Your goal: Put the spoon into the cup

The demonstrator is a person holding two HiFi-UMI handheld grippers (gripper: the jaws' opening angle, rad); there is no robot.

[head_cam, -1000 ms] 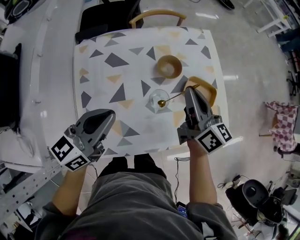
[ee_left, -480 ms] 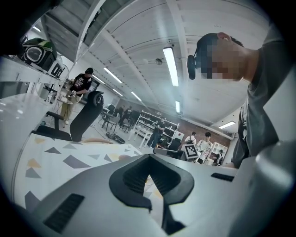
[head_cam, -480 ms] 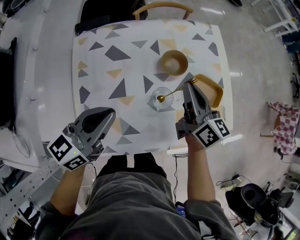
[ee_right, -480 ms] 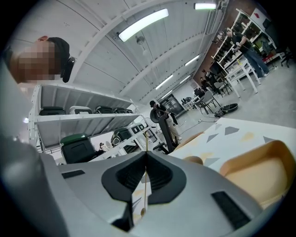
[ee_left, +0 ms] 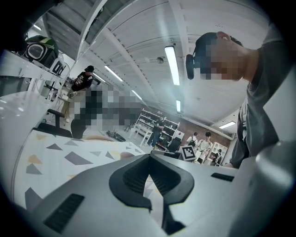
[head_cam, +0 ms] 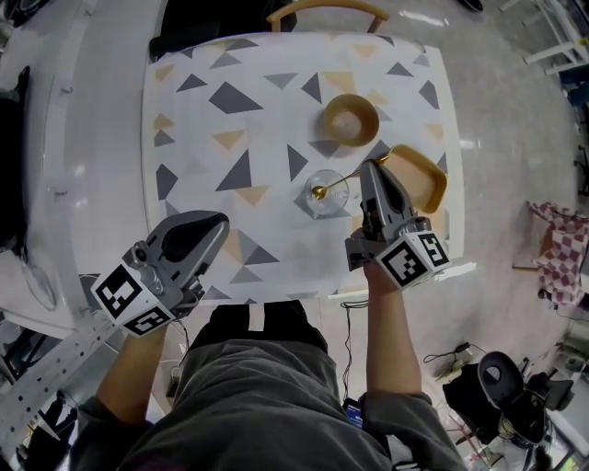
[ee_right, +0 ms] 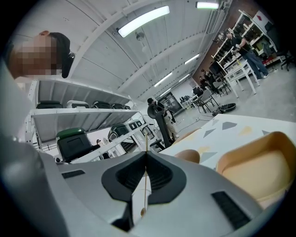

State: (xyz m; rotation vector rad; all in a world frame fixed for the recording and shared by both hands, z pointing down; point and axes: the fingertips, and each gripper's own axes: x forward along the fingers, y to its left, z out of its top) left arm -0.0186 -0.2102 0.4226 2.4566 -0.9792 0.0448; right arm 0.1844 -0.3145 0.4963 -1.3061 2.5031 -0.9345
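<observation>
A clear glass cup (head_cam: 329, 201) stands on the table right of centre. A thin gold spoon (head_cam: 337, 185) slants over it, its bowl at the cup's mouth and its handle running up to the right. My right gripper (head_cam: 371, 166) is shut on that handle. In the right gripper view the spoon (ee_right: 146, 172) shows as a thin rod pinched between the closed jaws of the right gripper (ee_right: 146, 155). My left gripper (head_cam: 219, 223) hovers at the table's near left edge. The left gripper (ee_left: 149, 160) is shut with nothing in it.
The table (head_cam: 267, 110) is white with grey and tan triangles. A round wooden bowl (head_cam: 350, 118) sits beyond the cup, and a tan plate (head_cam: 421, 177) lies just right of my right gripper. A chair back (head_cam: 327, 9) stands at the far edge.
The spoon's bowl stays at the cup's mouth while my right gripper holds it with little movement. The head view has shifted slightly. The left gripper has not moved.
</observation>
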